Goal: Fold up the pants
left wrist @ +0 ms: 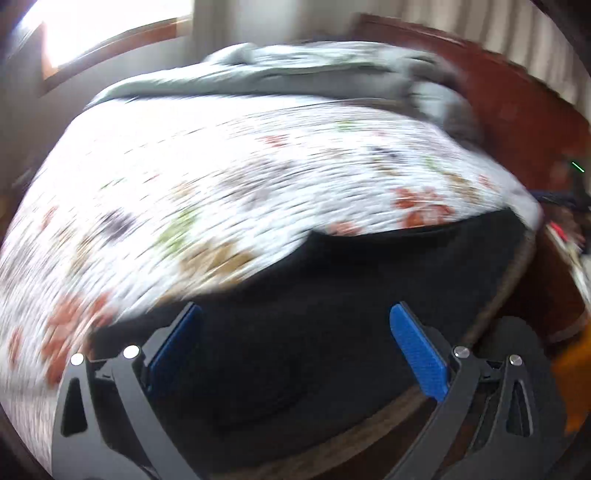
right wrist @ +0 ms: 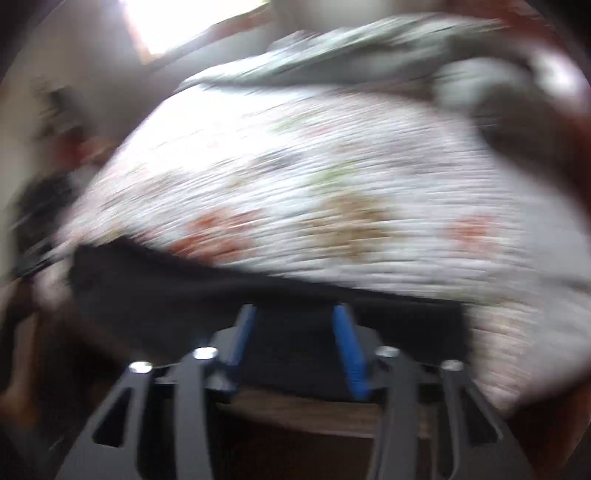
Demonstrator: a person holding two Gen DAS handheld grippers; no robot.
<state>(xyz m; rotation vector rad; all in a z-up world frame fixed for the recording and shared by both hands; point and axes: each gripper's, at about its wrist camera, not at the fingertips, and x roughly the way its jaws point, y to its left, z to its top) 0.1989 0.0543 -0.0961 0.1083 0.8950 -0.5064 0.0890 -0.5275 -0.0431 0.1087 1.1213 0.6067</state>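
Black pants (left wrist: 369, 280) lie on the near edge of a bed with a white floral cover (left wrist: 221, 177). Both views are motion-blurred. My left gripper (left wrist: 295, 314) is open, its blue pads (left wrist: 417, 354) wide apart above the black cloth and holding nothing. In the right wrist view the pants (right wrist: 184, 295) lie as a dark band along the bed edge. My right gripper (right wrist: 295, 314) is open with a narrower gap, its blue pads (right wrist: 351, 354) over the cloth's near edge. I cannot tell whether the pads touch the cloth.
A grey-green blanket (left wrist: 295, 74) is bunched at the far end of the bed. A dark wooden headboard (left wrist: 498, 92) curves along the right. A bright window (left wrist: 110, 29) is at the far left. The wooden bed frame (right wrist: 314, 410) runs below the right gripper.
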